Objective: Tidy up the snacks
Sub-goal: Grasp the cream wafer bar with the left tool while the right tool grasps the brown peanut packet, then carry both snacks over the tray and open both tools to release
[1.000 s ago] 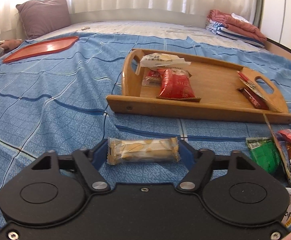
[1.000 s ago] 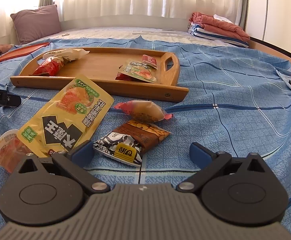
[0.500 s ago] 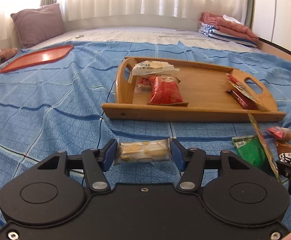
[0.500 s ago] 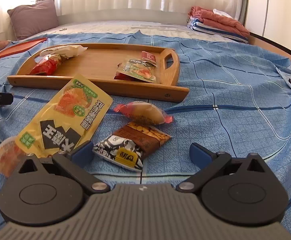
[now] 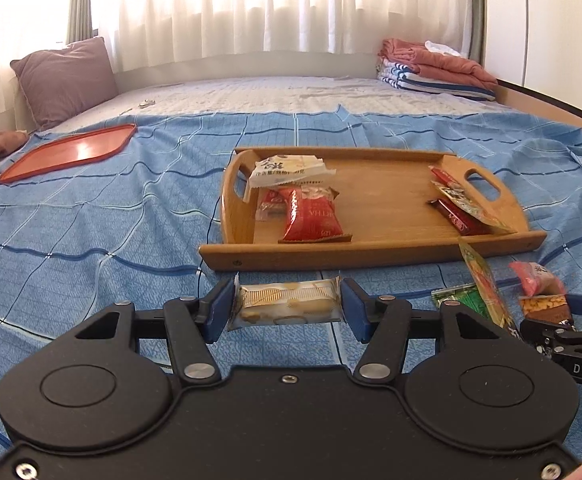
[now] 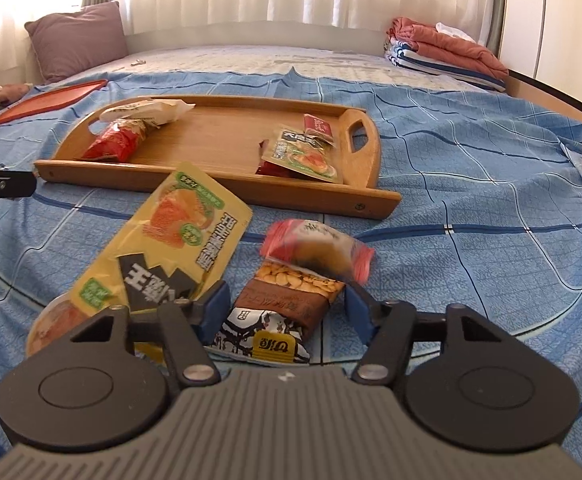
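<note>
Two packs: my left hand-held gripper (image 5: pixel 287 310) pinches light, crushable biscuit pack (image 5: pixel 285 307) endwise; right hand-held gripper (image 6: pixel 287 312), jaws just closing, straddles soft peanut pack (image 6: pixel 279 312) mid-body.

Wooden tray (image 5: pixel 371 256): smooth, satin wood grain. Bedspread (image 5: pixel 91 216): matt woven cloth, blue, creased. Wafer pack (image 5: pixel 287 307): clear glossy plastic film. Yellow pouch (image 6: pixel 179 240) & peanut pack (image 6: pixel 287 304): shiny printed foil/plastic. Red lid (image 5: pixel 71 152): glossy plastic. Left gripper (image 5: pixel 287 312) body matt black plastic w/ metal rivets.
</note>
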Demonstrator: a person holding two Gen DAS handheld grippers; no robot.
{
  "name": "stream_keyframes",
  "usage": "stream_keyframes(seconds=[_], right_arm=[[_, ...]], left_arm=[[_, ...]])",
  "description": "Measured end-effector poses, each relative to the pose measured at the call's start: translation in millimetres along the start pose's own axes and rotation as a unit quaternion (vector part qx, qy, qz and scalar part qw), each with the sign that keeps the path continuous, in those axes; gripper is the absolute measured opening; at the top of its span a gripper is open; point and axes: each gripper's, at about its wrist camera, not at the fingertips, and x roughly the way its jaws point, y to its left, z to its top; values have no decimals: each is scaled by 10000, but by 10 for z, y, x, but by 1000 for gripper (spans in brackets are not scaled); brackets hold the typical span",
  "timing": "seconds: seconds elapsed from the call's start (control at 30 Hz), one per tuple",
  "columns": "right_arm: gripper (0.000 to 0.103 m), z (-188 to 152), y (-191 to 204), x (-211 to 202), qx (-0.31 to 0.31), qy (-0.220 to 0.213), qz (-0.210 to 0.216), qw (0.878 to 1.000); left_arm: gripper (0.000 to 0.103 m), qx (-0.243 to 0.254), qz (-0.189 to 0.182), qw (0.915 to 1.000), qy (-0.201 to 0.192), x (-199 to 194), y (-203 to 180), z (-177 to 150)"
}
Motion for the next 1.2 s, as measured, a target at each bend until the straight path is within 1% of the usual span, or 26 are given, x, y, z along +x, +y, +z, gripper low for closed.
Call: stream_keyframes(seconds=[0.03,0.23,0.5,0.63,0.77,0.9,1.07,1.2], right_arm=[[56,1,2,-25,11,8,32,10000],[51,18,5,-144,-50,-82,15,10000],[48,115,-74,-297,184,-248,115,9995],[48,213,-138,-341,326,-335,146,9988],[48,378,-243,-337,535,-424,196,9975],[48,628,-337,-286,691,-499,236,9961],[48,1004,-423,-121,1036,-466,518,9922],[48,1256,-352,84,1041,-368,709,9914]], left_arm=[[56,-10,-6,10000,-18,-14,3,10],[55,-37,-46,9999,-87,-82,6,49],[55,-52,-90,9998,-146,-135,28,88],[55,-25,-101,9998,-185,-133,53,166],[55,-74,-150,9996,-236,-112,88,302],[55,-71,-203,9993,-295,-32,90,492],[55,-139,-386,9985,-350,135,68,766],[55,-188,-548,9982,-162,373,41,892]])
